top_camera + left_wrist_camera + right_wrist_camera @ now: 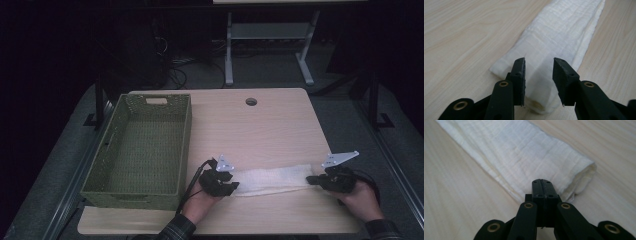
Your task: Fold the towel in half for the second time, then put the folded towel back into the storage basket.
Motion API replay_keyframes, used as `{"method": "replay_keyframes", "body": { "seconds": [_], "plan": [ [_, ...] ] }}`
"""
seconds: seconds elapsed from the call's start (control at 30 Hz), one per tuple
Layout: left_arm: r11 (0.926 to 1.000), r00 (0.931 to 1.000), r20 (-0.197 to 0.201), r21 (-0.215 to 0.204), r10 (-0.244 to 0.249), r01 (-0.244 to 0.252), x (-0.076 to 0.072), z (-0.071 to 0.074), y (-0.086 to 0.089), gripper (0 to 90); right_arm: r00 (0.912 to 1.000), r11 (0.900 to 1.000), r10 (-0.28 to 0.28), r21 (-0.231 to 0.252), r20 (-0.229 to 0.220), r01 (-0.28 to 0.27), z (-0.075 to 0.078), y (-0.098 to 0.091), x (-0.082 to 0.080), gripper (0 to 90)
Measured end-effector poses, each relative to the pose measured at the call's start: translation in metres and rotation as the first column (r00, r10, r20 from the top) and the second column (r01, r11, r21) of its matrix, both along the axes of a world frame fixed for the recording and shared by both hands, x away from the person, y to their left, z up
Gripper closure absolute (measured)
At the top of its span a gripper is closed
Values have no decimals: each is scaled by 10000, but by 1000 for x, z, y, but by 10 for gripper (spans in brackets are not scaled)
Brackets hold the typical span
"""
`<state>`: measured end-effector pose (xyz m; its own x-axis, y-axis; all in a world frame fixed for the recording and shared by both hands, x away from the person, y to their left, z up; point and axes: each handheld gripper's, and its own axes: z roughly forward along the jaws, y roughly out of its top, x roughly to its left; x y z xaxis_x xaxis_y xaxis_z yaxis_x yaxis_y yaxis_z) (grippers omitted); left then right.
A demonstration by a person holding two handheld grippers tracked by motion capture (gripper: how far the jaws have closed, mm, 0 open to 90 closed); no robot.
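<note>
White cloth [272, 179], folded into a long strip, lies along the surface's [270, 125] near edge. Right claw [543, 185] is pinched shut at one end; left claw [539, 68] gapes over the other, ungripped. Folding looks half done; basket [186, 150] awaits.

Basket [140, 150] left on table [260, 125]; cloth [275, 179] right of it.

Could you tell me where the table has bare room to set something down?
The table is bare beyond the folded white cloth, from the green basket across to the right edge. The front strip is crowded by the cloth, the left gripper and the right gripper.
</note>
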<state>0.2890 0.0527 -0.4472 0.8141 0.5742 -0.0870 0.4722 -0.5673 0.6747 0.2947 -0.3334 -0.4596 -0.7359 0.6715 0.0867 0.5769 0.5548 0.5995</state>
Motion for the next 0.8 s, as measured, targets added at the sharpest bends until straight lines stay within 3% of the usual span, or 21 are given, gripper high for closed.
{"method": "replay_keyframes", "body": {
  "seconds": [0.27,0.47,0.8],
  "plan": [
    [10000,9999,157,-49,-41,41,3,3,0,554,9997,9997,-227,99,-115,229,0,3,21,896],
    [9998,9996,268,-199,8,-3,5,5,1,530,9998,9997,-181,158,48,180,-1,5,37,897],
    [9996,9994,321,-251,98,-90,10,6,3,500,9997,9998,-196,37,145,195,-2,22,74,897]
  ]
}}
